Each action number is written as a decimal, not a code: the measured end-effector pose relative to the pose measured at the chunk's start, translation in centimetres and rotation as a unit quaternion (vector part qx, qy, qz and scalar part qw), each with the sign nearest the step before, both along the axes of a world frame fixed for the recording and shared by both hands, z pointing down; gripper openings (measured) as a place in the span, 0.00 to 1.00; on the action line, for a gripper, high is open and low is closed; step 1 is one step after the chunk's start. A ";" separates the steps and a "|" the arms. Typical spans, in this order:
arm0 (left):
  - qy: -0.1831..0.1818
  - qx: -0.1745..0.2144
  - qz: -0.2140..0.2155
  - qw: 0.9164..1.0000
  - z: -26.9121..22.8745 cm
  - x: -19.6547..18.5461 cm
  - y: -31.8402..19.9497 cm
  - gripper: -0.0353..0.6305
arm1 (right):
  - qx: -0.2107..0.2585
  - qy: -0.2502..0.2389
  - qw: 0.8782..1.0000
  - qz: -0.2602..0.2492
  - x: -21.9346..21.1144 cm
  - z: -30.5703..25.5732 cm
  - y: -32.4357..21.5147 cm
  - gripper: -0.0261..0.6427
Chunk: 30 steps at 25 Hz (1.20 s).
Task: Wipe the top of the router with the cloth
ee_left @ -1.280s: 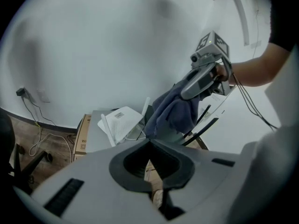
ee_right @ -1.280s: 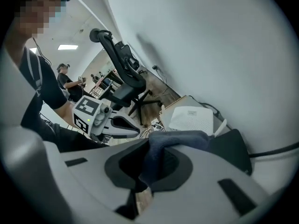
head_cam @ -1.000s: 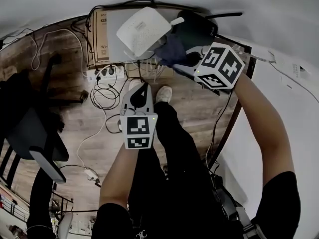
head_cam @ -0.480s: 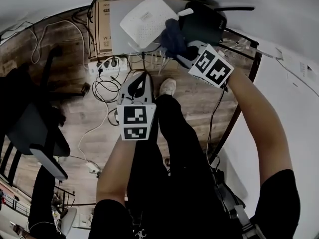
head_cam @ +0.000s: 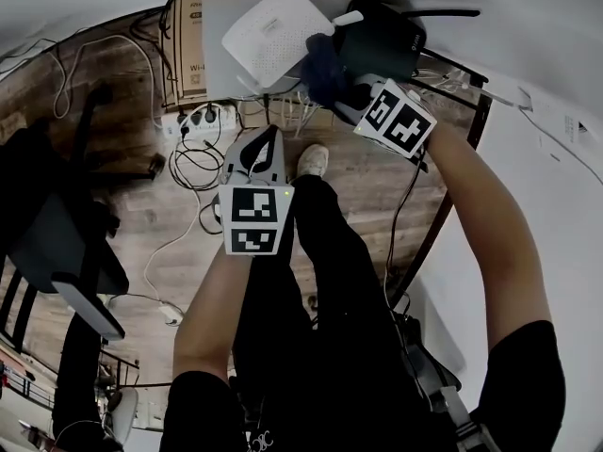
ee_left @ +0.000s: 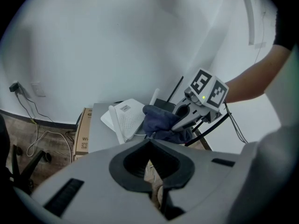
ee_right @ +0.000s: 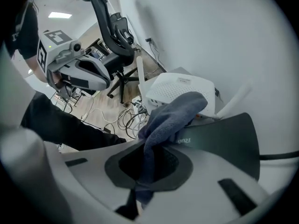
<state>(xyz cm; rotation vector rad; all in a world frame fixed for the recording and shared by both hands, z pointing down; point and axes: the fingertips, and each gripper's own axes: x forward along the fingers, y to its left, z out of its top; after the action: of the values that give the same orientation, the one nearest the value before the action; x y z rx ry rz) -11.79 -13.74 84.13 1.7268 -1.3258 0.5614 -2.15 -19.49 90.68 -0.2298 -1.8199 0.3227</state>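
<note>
Two small shifts count: over the last second your right hand-held gripper [head_cam: 350,97], clamped tight on the dark blue cloth [head_cam: 320,67], has carried it further onto the table [head_cam: 219,55]. The cloth now sits bunched at the seam between the white router [head_cam: 268,40] and the black router [head_cam: 382,40], seemingly touching both. Your left hand-held gripper [head_cam: 270,139], jaws together on nothing, has only risen a little and hangs over the floor, so by my reading the wiping has barely begun and the tops remain to be swept
</note>
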 end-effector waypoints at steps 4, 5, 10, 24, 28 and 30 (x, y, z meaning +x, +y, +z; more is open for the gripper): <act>0.001 -0.003 0.007 1.000 0.1 0.5 0.2 0.05 | -0.054 0.067 0.996 0.024 2.3 0.6 -0.2 0.06; 0.003 -0.003 0.009 1.000 0.1 0.7 0.3 0.05 | -0.078 0.090 0.992 0.039 3.1 0.6 -0.2 0.06; 0.013 -0.005 0.020 1.000 0.2 1.9 0.4 0.05 | -0.122 0.156 0.978 0.063 6.3 0.5 -0.2 0.06; 0.048 0.000 0.018 0.999 0.0 2.9 -0.3 0.05 | -0.004 0.323 0.942 0.092 12.2 1.2 -4.1 0.06; 0.067 0.000 0.004 0.998 0.0 3.1 -0.4 0.05 | 0.042 0.325 0.935 0.135 12.1 1.4 -5.8 0.06; 0.069 0.000 0.004 0.998 -0.2 3.3 -0.5 0.05 | 0.067 0.325 0.931 0.151 12.2 1.5 -7.0 0.06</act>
<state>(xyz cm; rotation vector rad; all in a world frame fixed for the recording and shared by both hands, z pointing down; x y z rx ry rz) -8.50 -14.23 83.94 1.7403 -1.2213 0.4376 10.00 -26.52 92.15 0.2381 -1.2040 0.4280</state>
